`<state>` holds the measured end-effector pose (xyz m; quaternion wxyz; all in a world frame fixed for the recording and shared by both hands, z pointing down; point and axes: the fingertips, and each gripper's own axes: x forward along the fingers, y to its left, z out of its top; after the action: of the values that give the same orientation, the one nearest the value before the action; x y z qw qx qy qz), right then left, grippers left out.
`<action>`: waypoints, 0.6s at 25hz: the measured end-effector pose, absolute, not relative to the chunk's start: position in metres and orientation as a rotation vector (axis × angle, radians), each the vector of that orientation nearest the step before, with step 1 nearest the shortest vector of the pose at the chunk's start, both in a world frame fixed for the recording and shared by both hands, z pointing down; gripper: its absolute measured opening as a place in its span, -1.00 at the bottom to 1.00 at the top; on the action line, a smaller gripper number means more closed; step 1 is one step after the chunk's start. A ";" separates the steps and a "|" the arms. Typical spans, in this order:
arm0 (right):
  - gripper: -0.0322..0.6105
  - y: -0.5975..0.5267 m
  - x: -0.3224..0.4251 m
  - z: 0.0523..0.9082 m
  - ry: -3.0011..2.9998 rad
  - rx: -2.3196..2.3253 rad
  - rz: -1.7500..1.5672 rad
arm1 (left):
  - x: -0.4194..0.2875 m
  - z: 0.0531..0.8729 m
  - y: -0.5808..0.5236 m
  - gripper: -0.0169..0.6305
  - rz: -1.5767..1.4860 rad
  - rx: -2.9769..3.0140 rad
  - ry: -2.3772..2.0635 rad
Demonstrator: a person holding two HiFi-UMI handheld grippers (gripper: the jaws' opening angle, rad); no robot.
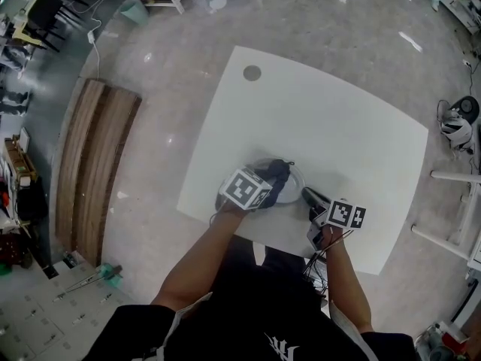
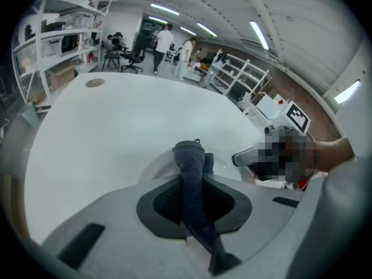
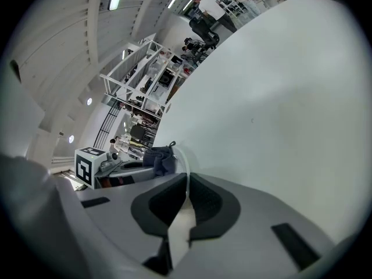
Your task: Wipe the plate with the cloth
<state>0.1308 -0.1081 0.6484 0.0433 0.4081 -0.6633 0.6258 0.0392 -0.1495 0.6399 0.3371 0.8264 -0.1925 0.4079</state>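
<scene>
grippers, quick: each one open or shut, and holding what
Left gripper: jaws shut on the cloth.
Right gripper: jaws shut on the rim of the plate.

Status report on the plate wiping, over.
Left gripper shut on dark cloth, over the plate. Right gripper clamped on plate rim. Nothing in the way on the table.

Head view overhead, gripper views share plate [image 1: 295, 180]
</scene>
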 end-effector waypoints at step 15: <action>-0.85 -0.108 0.134 0.647 -2.030 1.258 1.907 | -0.035 0.612 -0.182 -0.80 0.961 2.133 -0.718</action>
<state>0.1339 -0.1079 0.6470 0.0428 0.4111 -0.6637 0.6234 -0.0351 -0.1815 0.6122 0.3400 0.8197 -0.2759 0.3693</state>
